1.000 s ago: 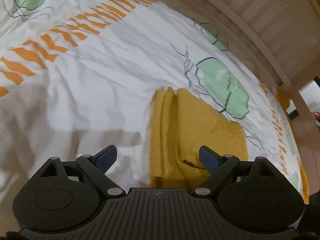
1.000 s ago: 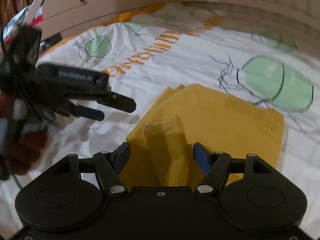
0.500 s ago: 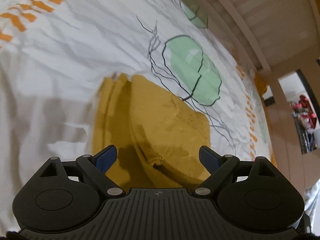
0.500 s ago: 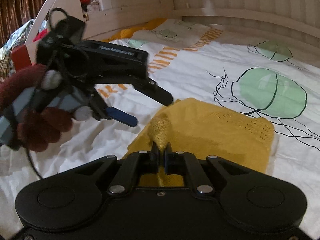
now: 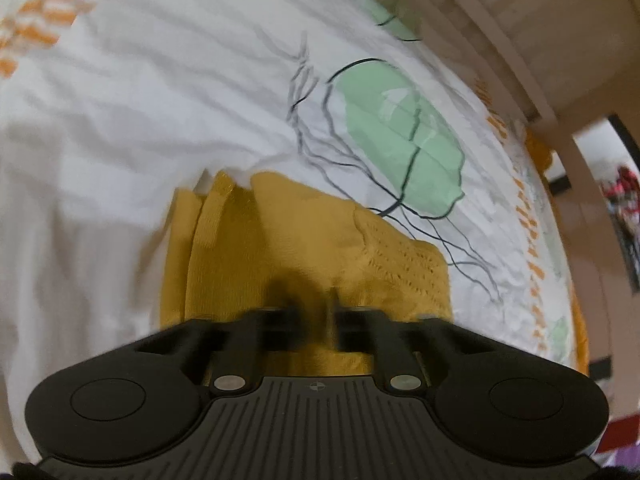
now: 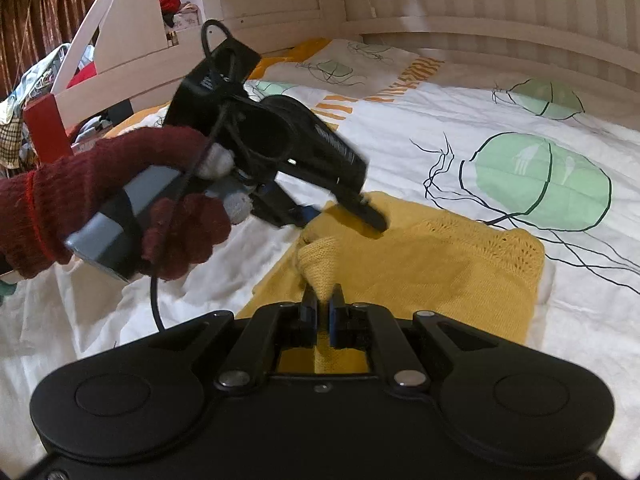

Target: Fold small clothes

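A mustard-yellow knitted garment [image 5: 320, 240] lies partly folded on a white bedsheet [image 5: 160, 120] printed with green jellyfish. My left gripper [image 5: 318, 316] has its jaws nearly together, pinching a fold at the garment's near edge. In the right wrist view the garment [image 6: 440, 264] spreads to the right, and my right gripper [image 6: 323, 312] is shut on a bunched-up corner of it. The left gripper [image 6: 344, 210] shows there too, held by a red-gloved hand [image 6: 120, 208], its fingertips down on the garment's far left edge.
A cream slatted bed frame [image 6: 480, 8] runs along the far side of the bed. A white ladder-like rail [image 6: 96, 56] and cluttered clothes stand at the back left. Orange striped print [image 5: 36, 36] crosses the sheet.
My left gripper closed from wide open onto the garment's near edge. My right gripper, open a second ago, shut on a corner and stays shut, lifting it slightly.
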A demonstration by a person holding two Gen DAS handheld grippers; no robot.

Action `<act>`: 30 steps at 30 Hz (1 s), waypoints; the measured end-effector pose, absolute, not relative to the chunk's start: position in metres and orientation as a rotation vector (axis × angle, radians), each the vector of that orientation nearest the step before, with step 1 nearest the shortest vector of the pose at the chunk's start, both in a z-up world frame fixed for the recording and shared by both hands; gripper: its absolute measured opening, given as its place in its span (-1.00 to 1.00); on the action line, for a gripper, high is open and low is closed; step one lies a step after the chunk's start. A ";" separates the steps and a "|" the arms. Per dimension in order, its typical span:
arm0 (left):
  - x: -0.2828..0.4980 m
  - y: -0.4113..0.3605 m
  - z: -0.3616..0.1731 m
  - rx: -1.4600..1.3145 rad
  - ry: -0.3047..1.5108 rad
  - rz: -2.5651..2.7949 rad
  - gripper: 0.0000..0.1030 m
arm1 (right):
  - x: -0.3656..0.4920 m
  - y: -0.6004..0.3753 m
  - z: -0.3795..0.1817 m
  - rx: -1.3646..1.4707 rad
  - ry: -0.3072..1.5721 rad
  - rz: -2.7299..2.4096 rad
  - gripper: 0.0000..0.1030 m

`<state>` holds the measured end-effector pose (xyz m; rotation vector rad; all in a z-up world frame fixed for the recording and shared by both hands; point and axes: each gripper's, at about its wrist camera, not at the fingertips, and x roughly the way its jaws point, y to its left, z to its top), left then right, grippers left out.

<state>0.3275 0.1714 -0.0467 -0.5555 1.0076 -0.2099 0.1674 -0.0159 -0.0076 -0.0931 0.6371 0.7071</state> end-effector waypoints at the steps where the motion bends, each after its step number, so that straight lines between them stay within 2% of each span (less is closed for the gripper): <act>1: 0.323 0.172 -0.041 -0.532 0.986 -0.215 -0.85 | 0.166 -0.015 -0.007 -0.100 0.632 0.707 -0.80; 7: 0.291 0.182 -0.016 -0.467 0.923 -0.251 -0.85 | 0.147 -0.006 0.000 -0.146 0.591 0.734 -0.80; 12: 0.297 0.192 -0.045 -0.451 0.992 -0.202 -0.84 | 0.141 0.024 -0.024 -0.232 0.640 0.772 -0.75; 14: 0.300 0.197 -0.055 -0.477 1.000 -0.192 -0.78 | 0.141 0.035 -0.037 -0.259 0.675 0.772 -0.59; 16: 0.300 0.201 -0.060 -0.487 0.987 -0.171 -0.75 | 0.140 0.041 -0.046 -0.273 0.688 0.775 -0.55; 18: 0.300 0.204 -0.061 -0.487 0.975 -0.163 -0.58 | 0.137 0.042 -0.050 -0.264 0.686 0.780 -0.34; 19: 0.301 0.207 -0.061 -0.490 0.969 -0.154 -0.58 | 0.136 0.041 -0.050 -0.252 0.685 0.793 -0.11; 20: 0.302 0.208 -0.061 -0.493 0.964 -0.150 -0.58 | 0.135 0.041 -0.051 -0.237 0.687 0.812 0.03; 22: 0.304 0.211 -0.060 -0.485 0.952 -0.118 -0.49 | 0.128 0.042 -0.050 -0.229 0.681 0.849 0.07; 24: 0.304 0.210 -0.057 -0.437 0.940 -0.056 -0.24 | 0.120 0.044 -0.050 -0.245 0.666 0.856 0.07; 30: 0.289 0.211 -0.042 -0.387 0.900 0.007 -0.12 | 0.112 0.024 -0.036 -0.163 0.655 0.855 0.11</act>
